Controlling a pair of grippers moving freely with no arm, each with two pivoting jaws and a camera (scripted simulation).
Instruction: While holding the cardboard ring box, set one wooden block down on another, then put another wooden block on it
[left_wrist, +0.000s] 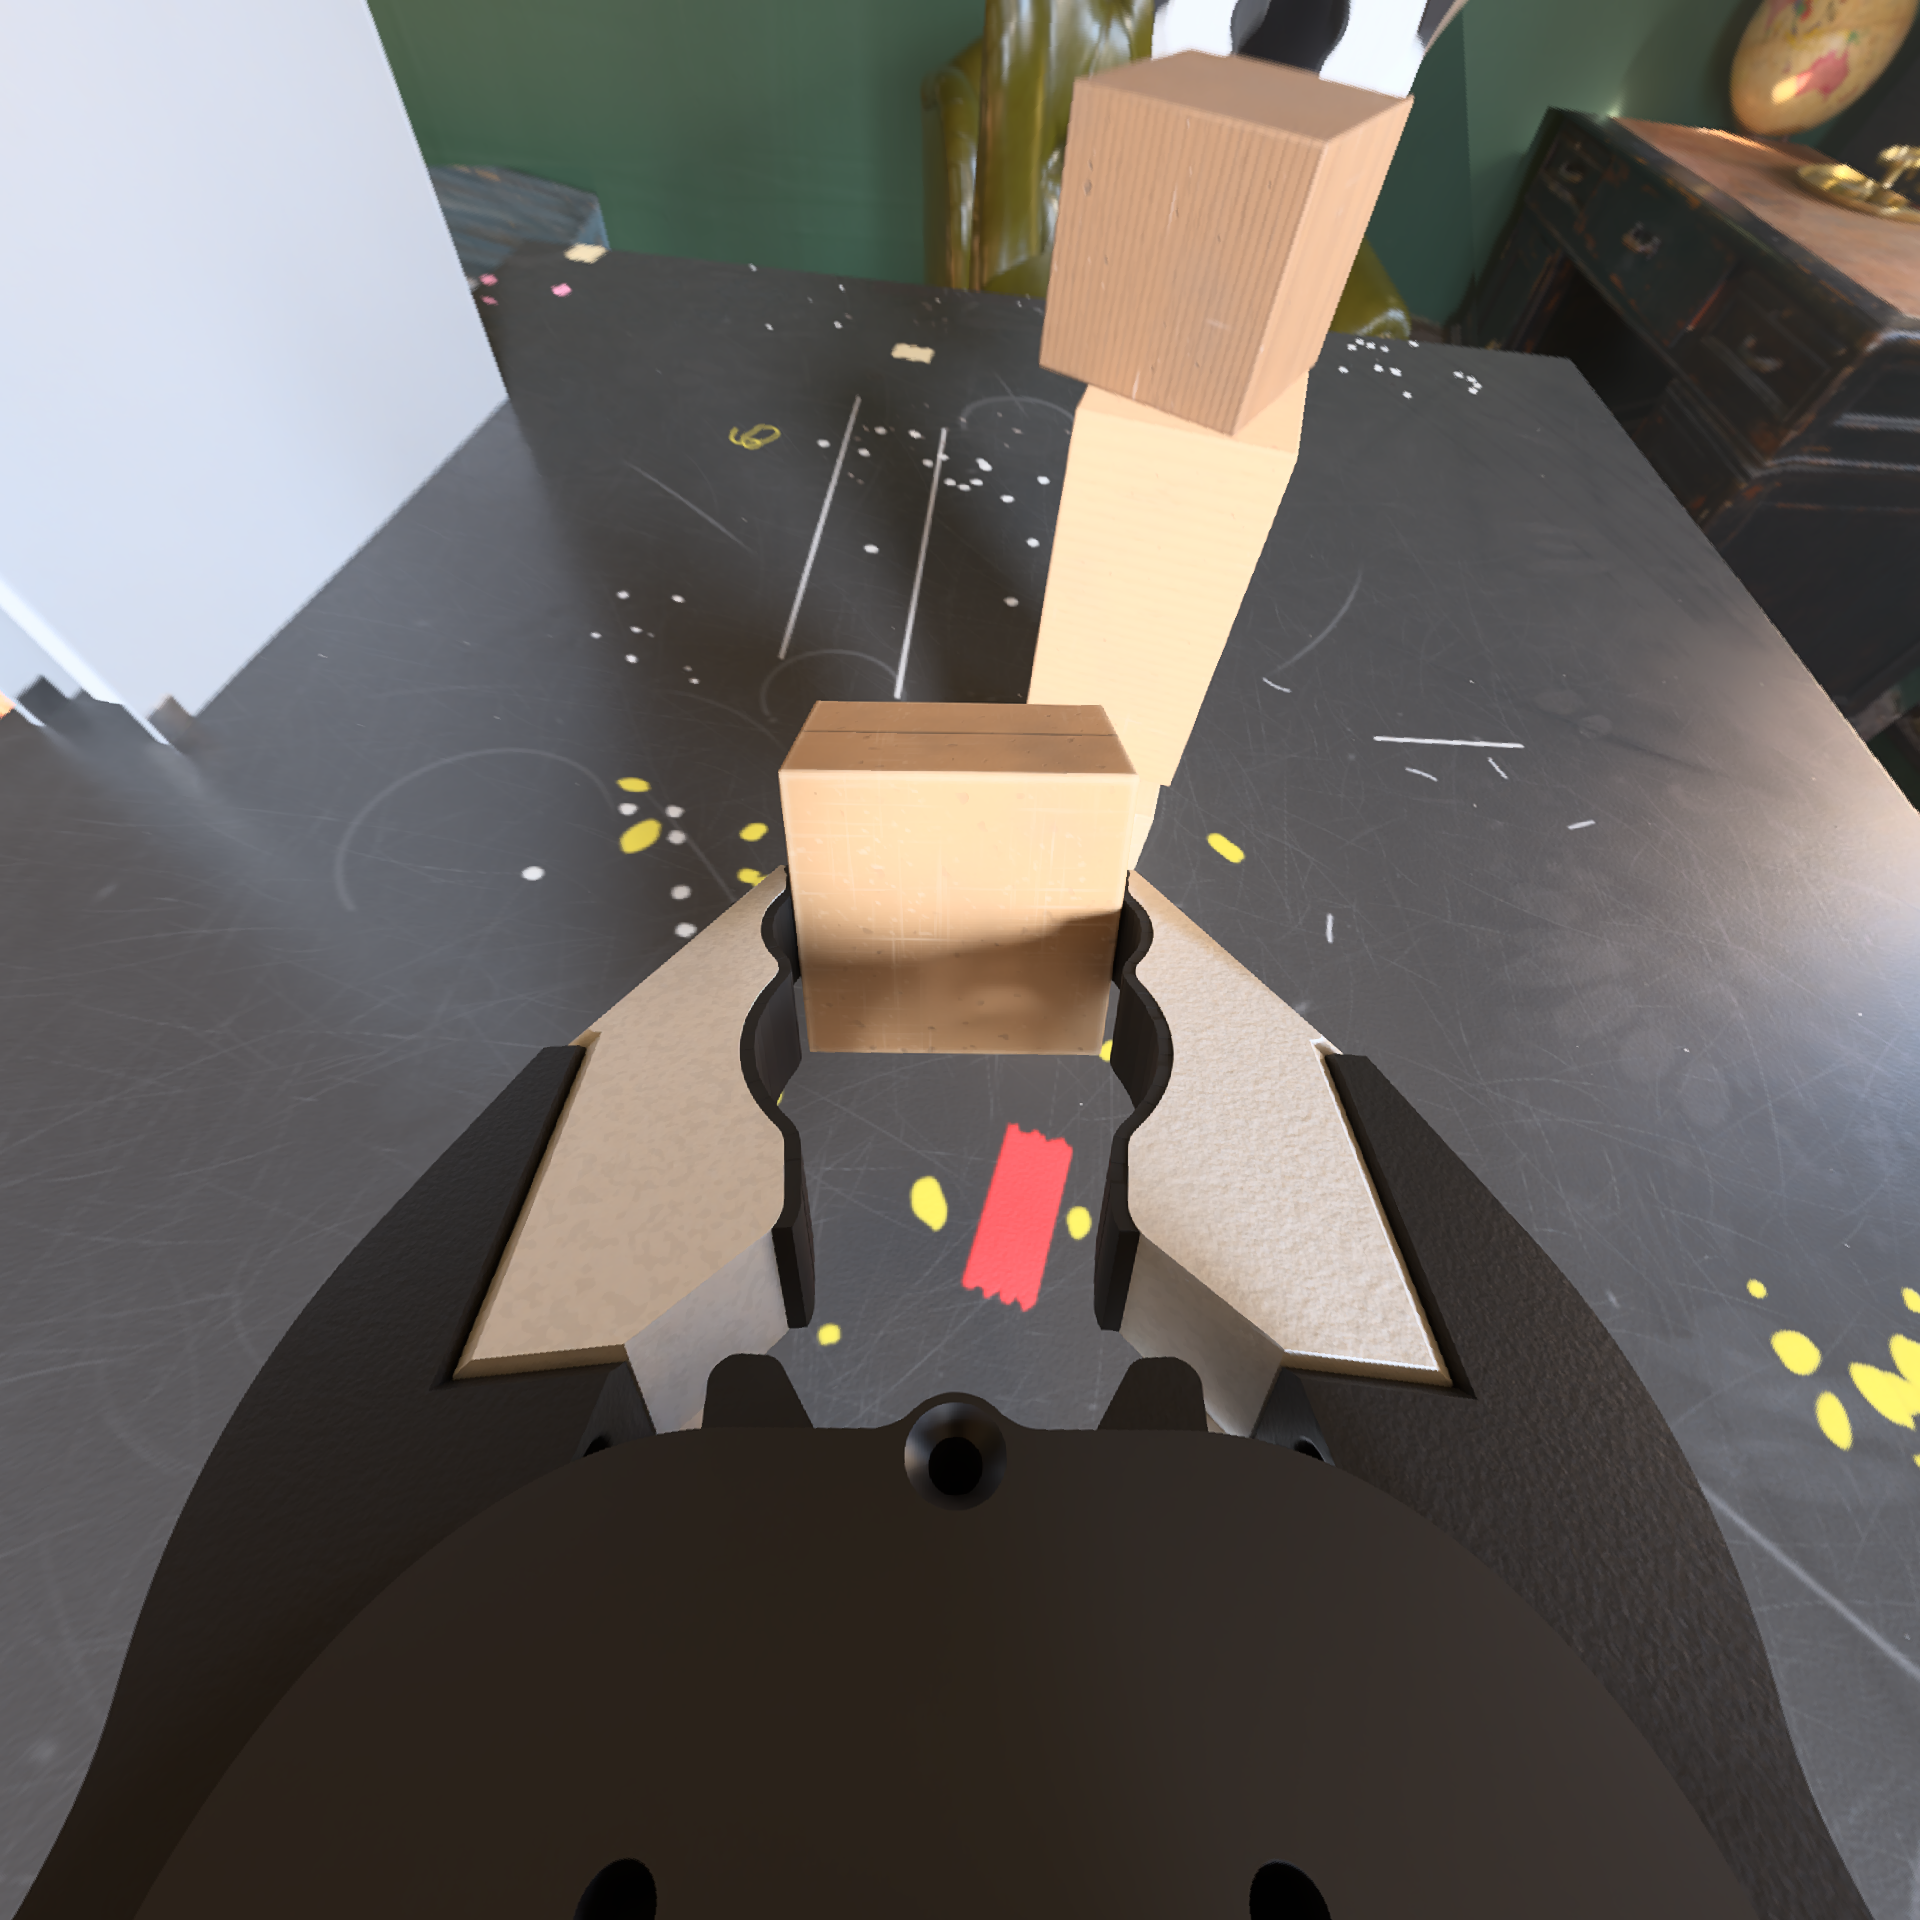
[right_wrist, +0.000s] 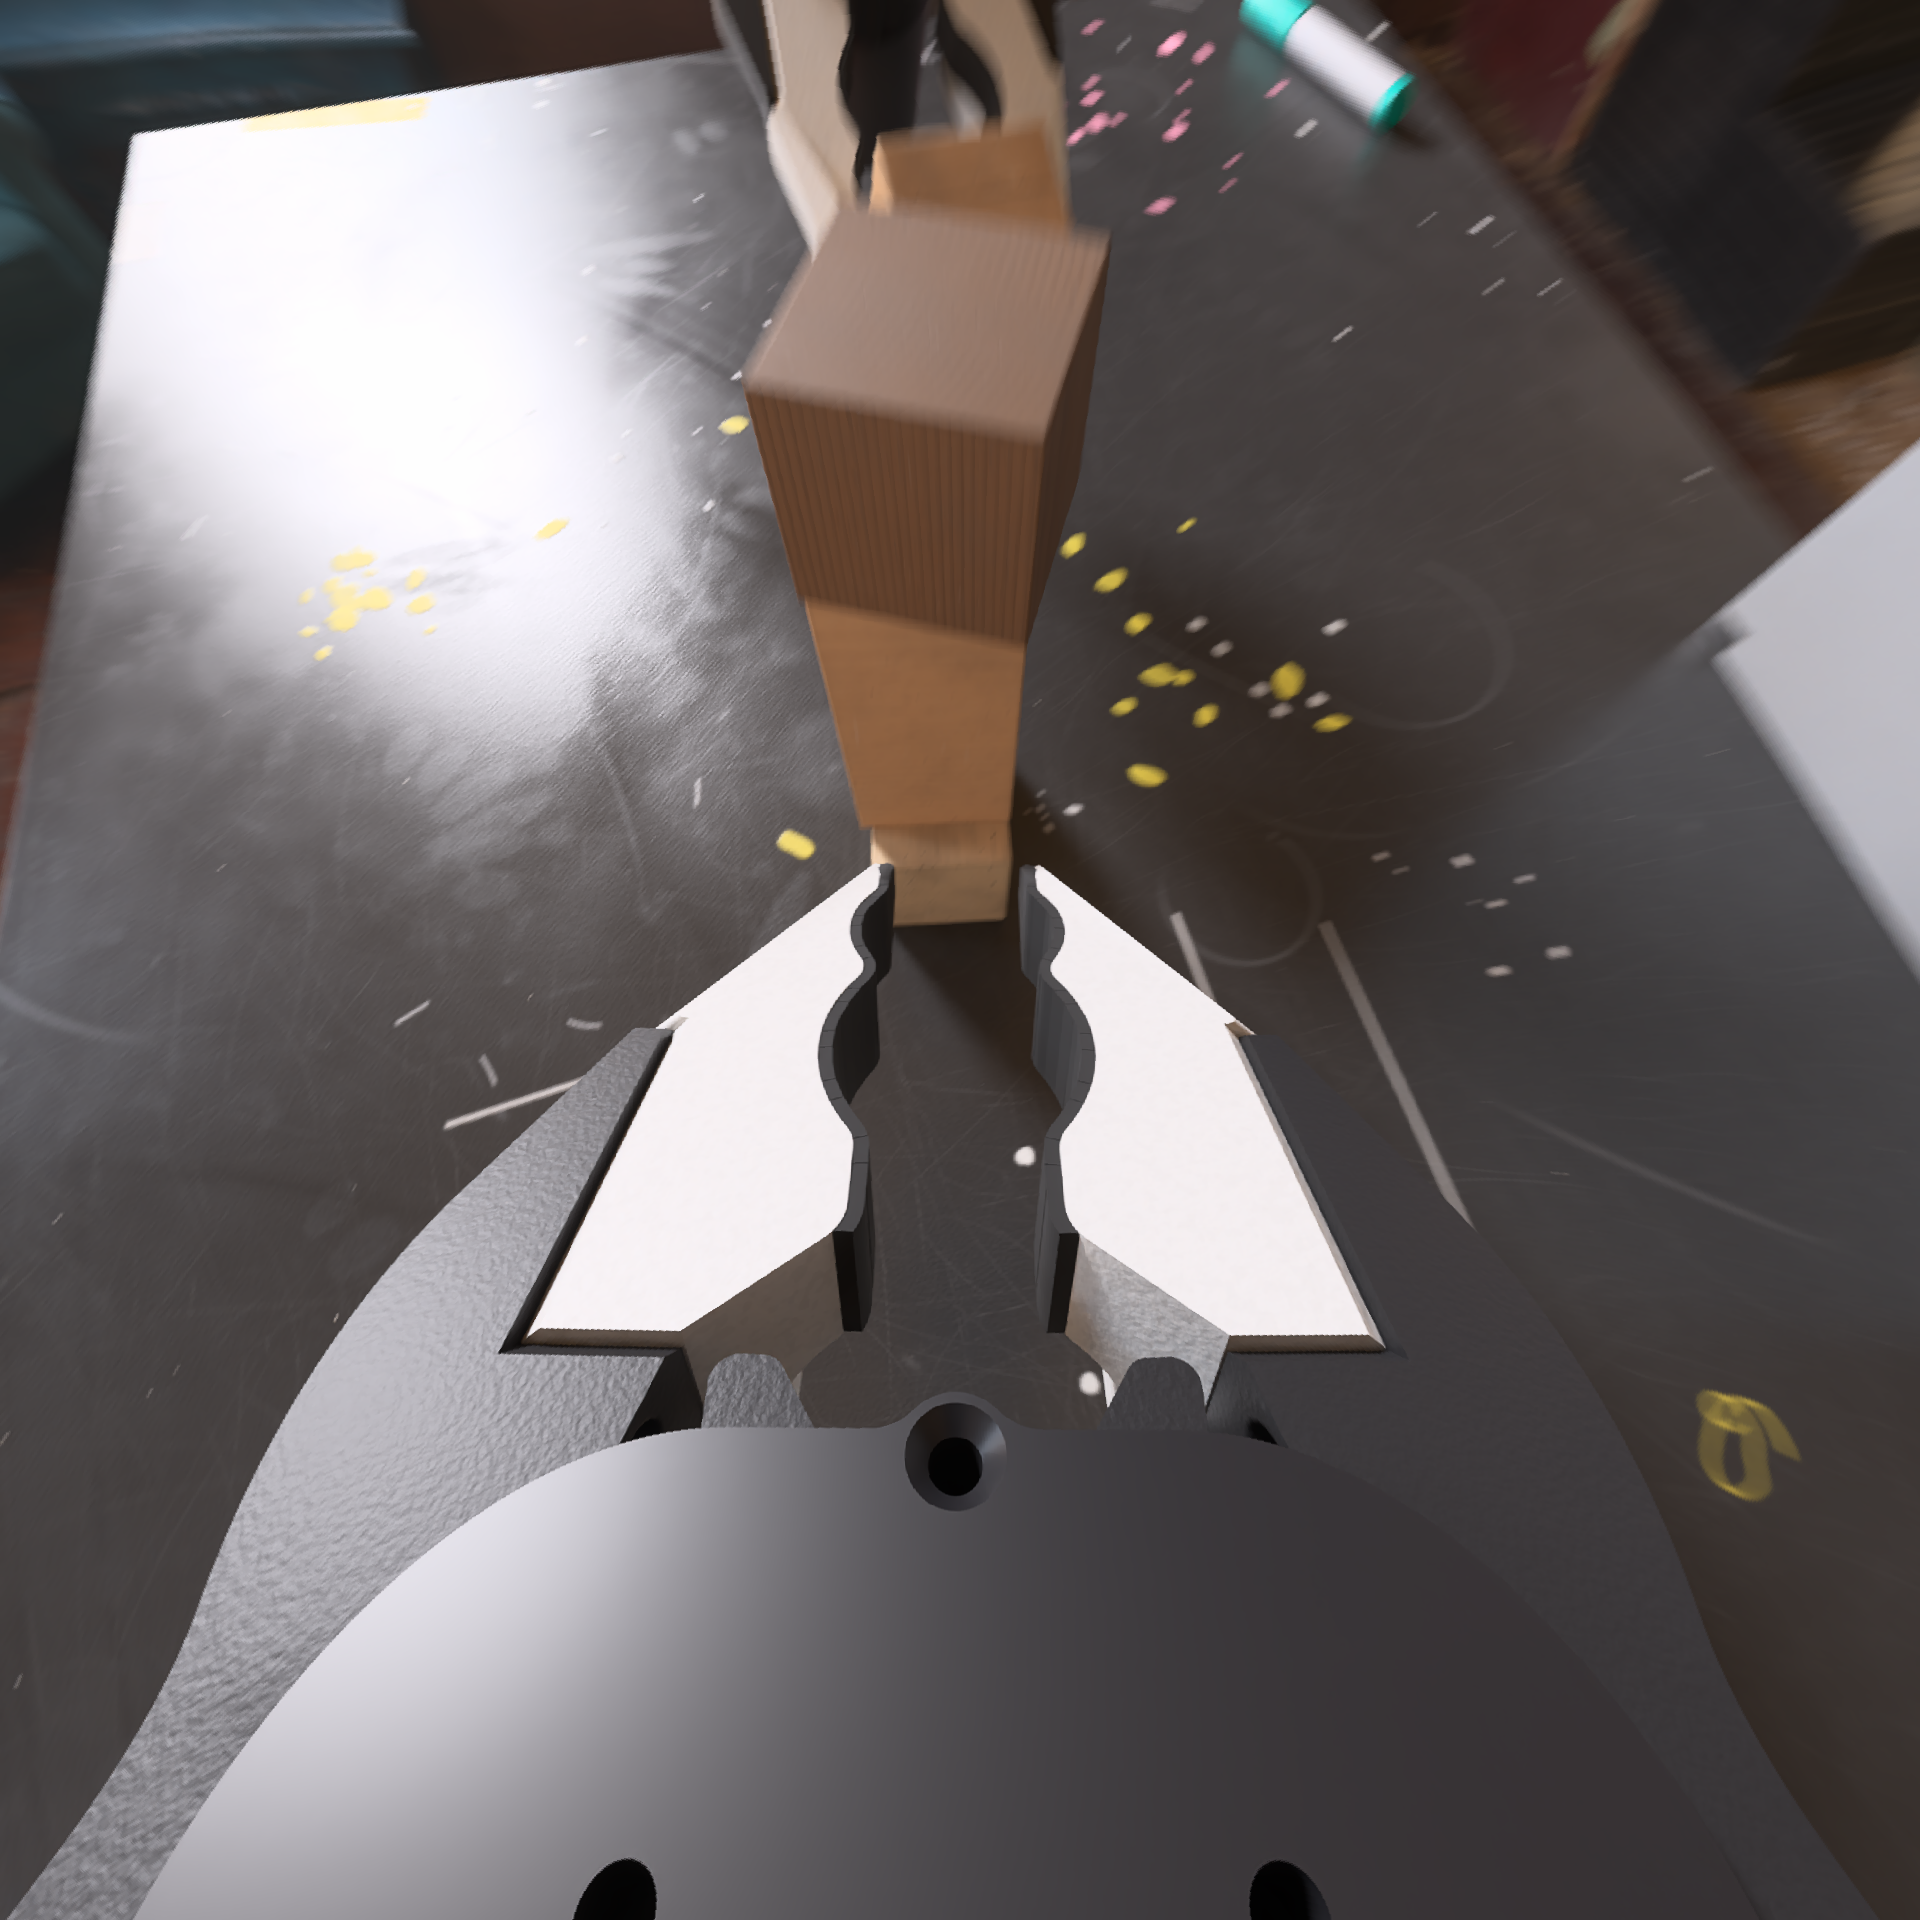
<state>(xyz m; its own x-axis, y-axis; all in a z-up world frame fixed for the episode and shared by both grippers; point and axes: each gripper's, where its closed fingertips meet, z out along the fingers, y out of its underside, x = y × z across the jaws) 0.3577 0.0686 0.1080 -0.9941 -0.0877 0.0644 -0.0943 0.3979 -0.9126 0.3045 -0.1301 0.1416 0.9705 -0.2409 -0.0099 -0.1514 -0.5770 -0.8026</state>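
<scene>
My left gripper (left_wrist: 956, 904) is shut on the cardboard ring box (left_wrist: 951, 821) and holds it just above the dark table (left_wrist: 416, 935). Behind the box stands a stack of wooden blocks: a pale column (left_wrist: 1153, 582) with a darker brown block (left_wrist: 1195, 239) on top, turned a little off square. My right gripper (right_wrist: 956, 899) is open and empty, looking down along the stack from above. In its view the brown top block (right_wrist: 925, 436) is nearest, a tan block (right_wrist: 925, 717) sits under it and a pale block (right_wrist: 951, 878) is at the bottom. The ring box (right_wrist: 966, 177) shows beyond.
A white panel (left_wrist: 208, 312) stands at the table's left. A dark cabinet (left_wrist: 1714, 312) is at the right, and a green object (left_wrist: 997, 156) stands behind the table. A red tape strip (left_wrist: 1018, 1216) lies under my left gripper. A teal-capped marker (right_wrist: 1340, 52) lies far off.
</scene>
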